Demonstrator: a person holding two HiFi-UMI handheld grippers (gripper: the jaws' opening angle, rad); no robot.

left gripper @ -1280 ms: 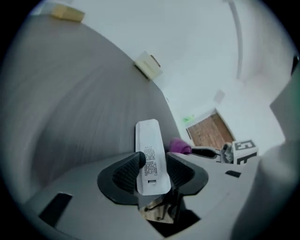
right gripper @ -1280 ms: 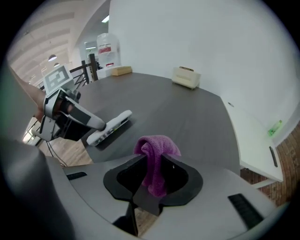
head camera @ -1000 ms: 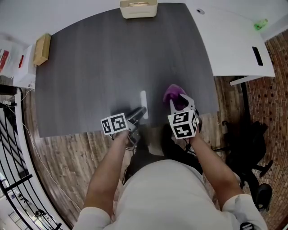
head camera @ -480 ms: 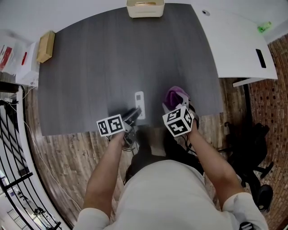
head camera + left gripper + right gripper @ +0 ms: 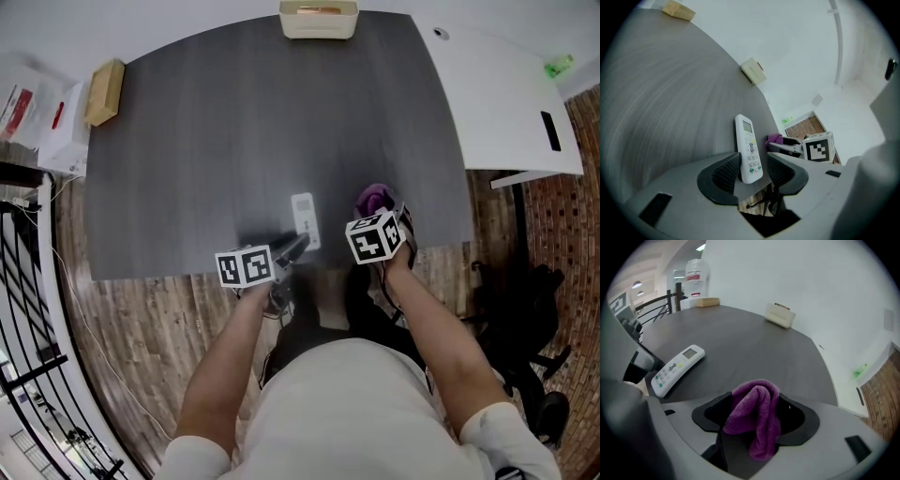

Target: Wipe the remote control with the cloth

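Between the jaws of the left tool [image 5: 752, 171] the near end of the remote control [image 5: 749, 152] is clamped, its body flat on the desk [image 5: 234, 141] ahead. The soft, limp cloth [image 5: 755, 399] is left loose inside the right tool [image 5: 754, 422], whose jaws have just been opening; its bunched middle is best pinched.

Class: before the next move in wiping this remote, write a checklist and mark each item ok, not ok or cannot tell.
1. Remote held in left gripper: ok.
2. Remote flat on table, buttons up: ok.
3. Right gripper gripping cloth: not ok; its jaws have just been opening, cloth loose between them.
4. Cloth touching remote: not ok, apart.
5. Cloth resting on table: cannot tell.
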